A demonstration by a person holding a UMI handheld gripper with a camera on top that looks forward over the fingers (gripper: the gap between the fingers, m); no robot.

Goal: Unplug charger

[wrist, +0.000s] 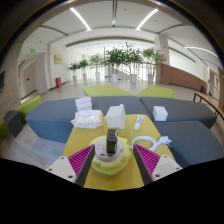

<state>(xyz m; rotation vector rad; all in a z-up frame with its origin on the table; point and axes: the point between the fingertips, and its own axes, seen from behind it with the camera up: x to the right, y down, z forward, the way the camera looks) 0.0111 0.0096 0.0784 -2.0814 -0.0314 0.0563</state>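
A round pale-yellow power hub (108, 163) sits on the yellow table (100, 135), between my fingers. A dark grey charger (112, 144) stands upright, plugged into the hub's top. My gripper (113, 160) is open. Its magenta pads (82, 158) flank the hub, with a gap at each side. A white cable (143, 141) curves from the hub's right towards a white adapter (160, 141) on the table's right edge.
A white box (116, 116), a white packet (88, 119) and a small white item (138, 123) lie further back on the table. Grey sofa seats (50, 115) surround the table. Potted plants (120, 58) stand far behind in a bright hall.
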